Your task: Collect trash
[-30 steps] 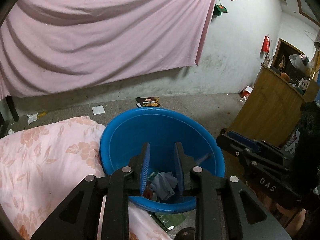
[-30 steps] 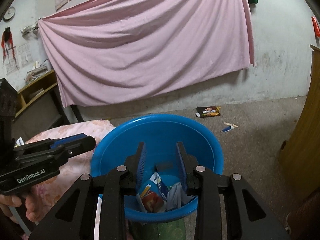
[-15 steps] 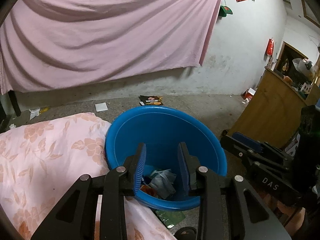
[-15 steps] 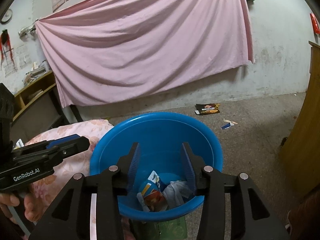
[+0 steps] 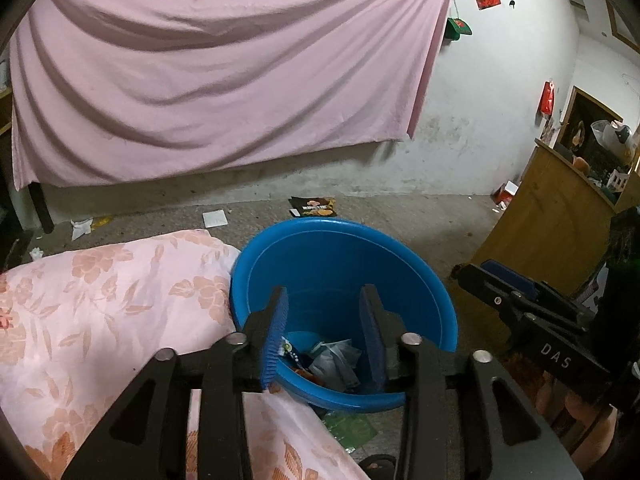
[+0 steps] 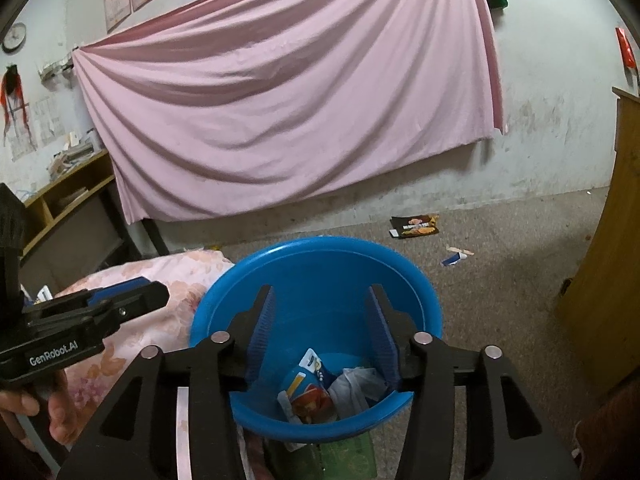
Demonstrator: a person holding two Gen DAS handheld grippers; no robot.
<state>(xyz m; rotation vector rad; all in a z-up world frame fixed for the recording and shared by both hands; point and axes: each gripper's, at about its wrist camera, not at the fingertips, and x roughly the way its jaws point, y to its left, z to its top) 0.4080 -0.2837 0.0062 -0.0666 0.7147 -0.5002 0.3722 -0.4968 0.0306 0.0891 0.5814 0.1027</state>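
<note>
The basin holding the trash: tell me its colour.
The basin is bright blue, plain, clearest in the right wrist view.

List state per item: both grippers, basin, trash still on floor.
left gripper: jaws opening, nothing between them
right gripper: jaws opening, nothing between them
blue basin: upright, wrappers lying in its bottom
black snack packet: flat on floor by the wall
white paper: flat on floor

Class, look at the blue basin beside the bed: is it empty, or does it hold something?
Not empty. The basin holds a small pile of trash at its bottom: crumpled wrappers and packets, well below the rim. Most of it is bare.
</note>
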